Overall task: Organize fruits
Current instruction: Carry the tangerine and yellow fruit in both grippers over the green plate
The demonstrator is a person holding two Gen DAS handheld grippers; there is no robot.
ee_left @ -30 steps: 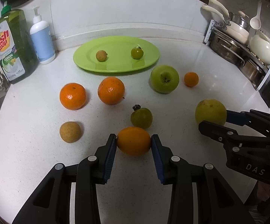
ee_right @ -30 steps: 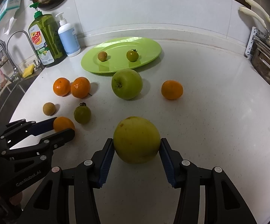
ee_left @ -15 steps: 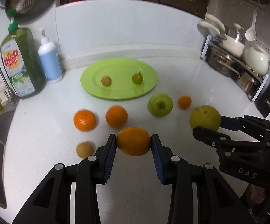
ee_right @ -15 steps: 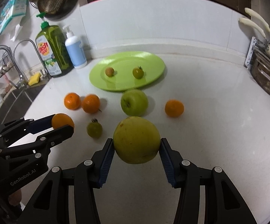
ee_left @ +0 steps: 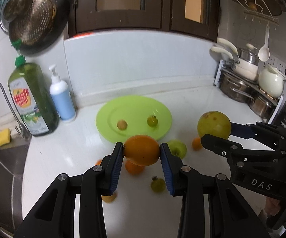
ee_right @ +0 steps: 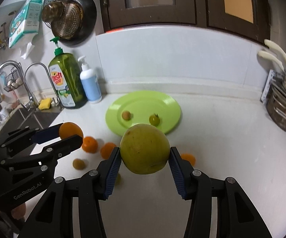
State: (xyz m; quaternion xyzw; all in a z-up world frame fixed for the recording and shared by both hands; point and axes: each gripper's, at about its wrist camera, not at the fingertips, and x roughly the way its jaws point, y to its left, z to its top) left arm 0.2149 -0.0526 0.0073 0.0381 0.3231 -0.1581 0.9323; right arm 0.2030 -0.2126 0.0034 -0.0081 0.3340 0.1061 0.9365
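Carrying both fruits level toward the green plate (ee_left: 163,112) ahead of the jaws looks wisest, left gripper (ee_left: 141,153) clamped on the orange (ee_left: 142,150), right gripper (ee_right: 145,156) clamped on the yellow-green fruit (ee_right: 145,148).

The left black plastic two-finger gripper (ee_left: 141,165) has ribbed blue pads (ee_left: 116,167) and round silver screws; its side reads "GenRobot.AI" in grey. The right black plastic two-finger gripper (ee_right: 145,171) matches, lettered "DAS". Bare skin (ee_left: 272,210) shows beneath its handle.

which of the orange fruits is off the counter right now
The oval orange fruit clamped in the left hand-held gripper; the other orange ones lie on the counter.
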